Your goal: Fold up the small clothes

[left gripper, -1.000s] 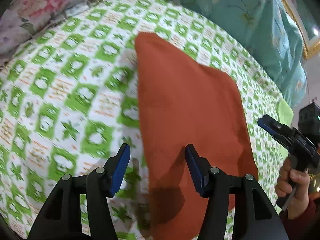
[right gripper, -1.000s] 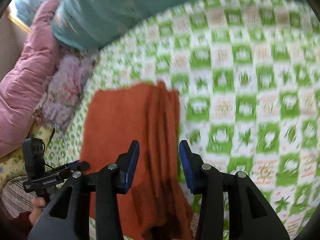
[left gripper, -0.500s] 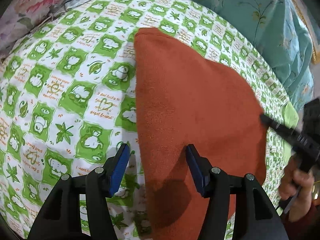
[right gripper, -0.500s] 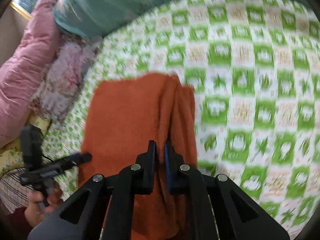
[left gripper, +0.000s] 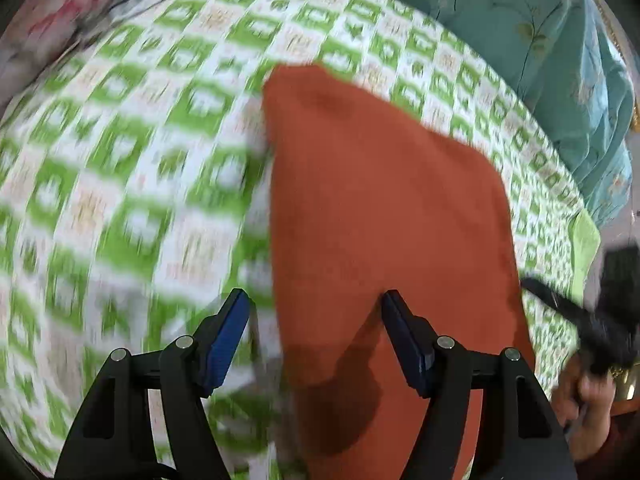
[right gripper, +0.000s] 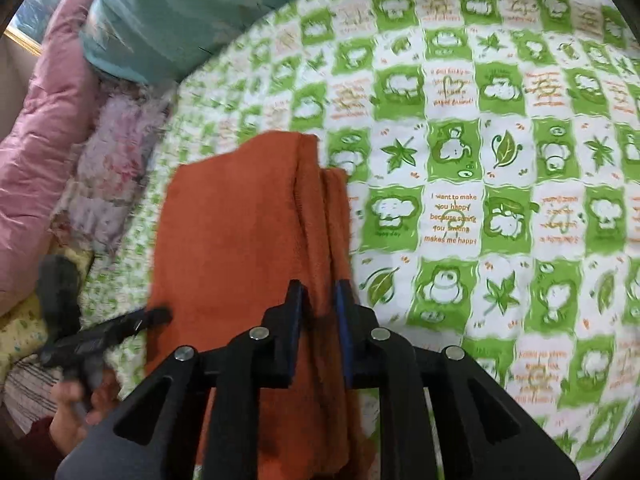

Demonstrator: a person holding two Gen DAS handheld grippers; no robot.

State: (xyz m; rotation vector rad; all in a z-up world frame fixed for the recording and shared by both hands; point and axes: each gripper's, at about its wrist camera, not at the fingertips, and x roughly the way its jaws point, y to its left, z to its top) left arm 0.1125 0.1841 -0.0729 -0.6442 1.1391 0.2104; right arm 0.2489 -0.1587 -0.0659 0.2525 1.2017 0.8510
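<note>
Lying folded on the green-and-white checked bed sheet (right gripper: pixel 452 216), the rust-orange cloth (left gripper: pixel 384 216) has its bunched right edge pinched by the right claw (right gripper: pixel 318 300). The left claw (left gripper: pixel 316 320) hovers spread wide over the cloth's near left edge, gripping nothing.

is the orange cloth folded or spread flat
Folded: the right wrist view shows the cloth with stacked layered edges along its right side.
</note>
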